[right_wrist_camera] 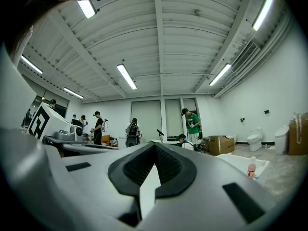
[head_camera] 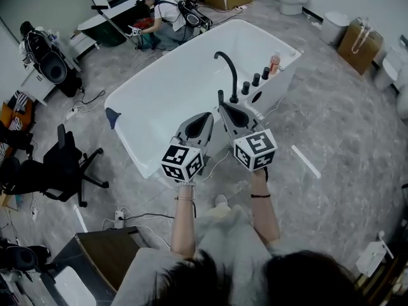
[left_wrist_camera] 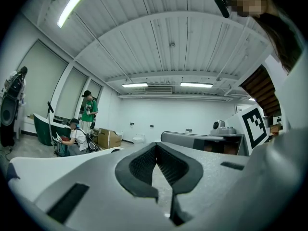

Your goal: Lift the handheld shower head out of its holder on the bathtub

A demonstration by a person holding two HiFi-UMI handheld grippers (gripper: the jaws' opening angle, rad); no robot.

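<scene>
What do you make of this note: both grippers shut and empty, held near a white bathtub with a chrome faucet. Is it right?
One thing is wrong: the faucet is black, not chrome, as the head view shows. The rest holds: left gripper and right gripper shut and empty, near the white bathtub.

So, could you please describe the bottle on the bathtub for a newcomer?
Find the white bathtub. A row of black fittings lines its rim at the head view's right; past the row's far end stands the bottle, the only reddish thing there.
</scene>
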